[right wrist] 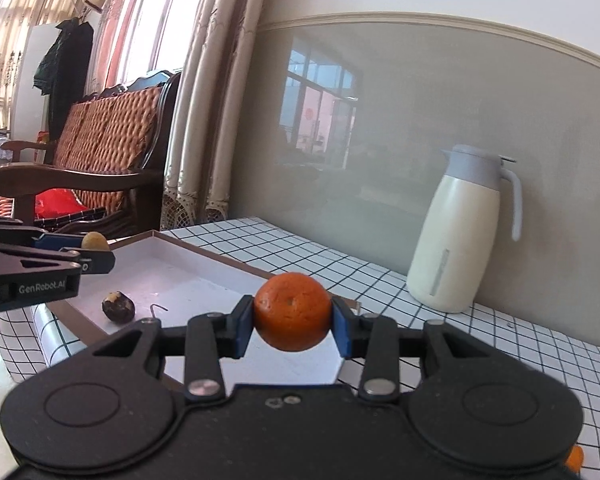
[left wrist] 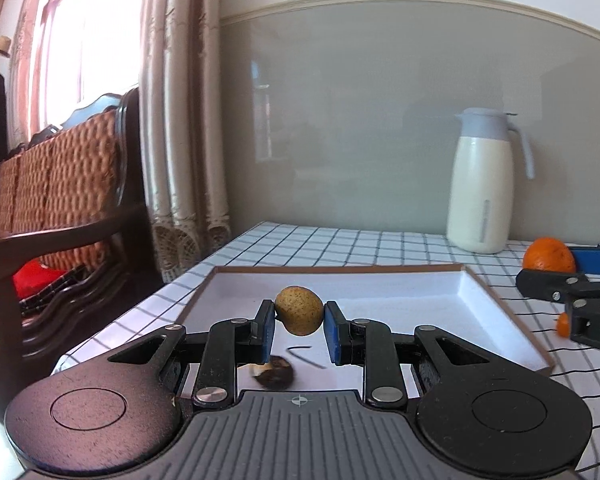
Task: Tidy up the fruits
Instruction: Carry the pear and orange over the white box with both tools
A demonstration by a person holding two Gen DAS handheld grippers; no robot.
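My left gripper (left wrist: 299, 322) is shut on a small brownish-yellow fruit (left wrist: 299, 310) and holds it above the white tray (left wrist: 440, 292). A dark brown fruit (left wrist: 274, 372) lies in the tray just below it; it also shows in the right wrist view (right wrist: 118, 306). My right gripper (right wrist: 292, 322) is shut on an orange (right wrist: 292, 311) and holds it above the tray's right edge (right wrist: 236, 266). In the left wrist view the orange (left wrist: 549, 255) and right gripper (left wrist: 568, 280) are at the far right. The left gripper (right wrist: 88, 254) shows at the left of the right wrist view.
A cream jug with a grey lid (left wrist: 483, 180) stands at the back of the checked tablecloth (left wrist: 340, 240), against the wall. A small bent metal piece (left wrist: 300, 350) lies in the tray. Another orange piece (left wrist: 563, 325) lies right of the tray. A wooden armchair (left wrist: 60, 200) stands left of the table.
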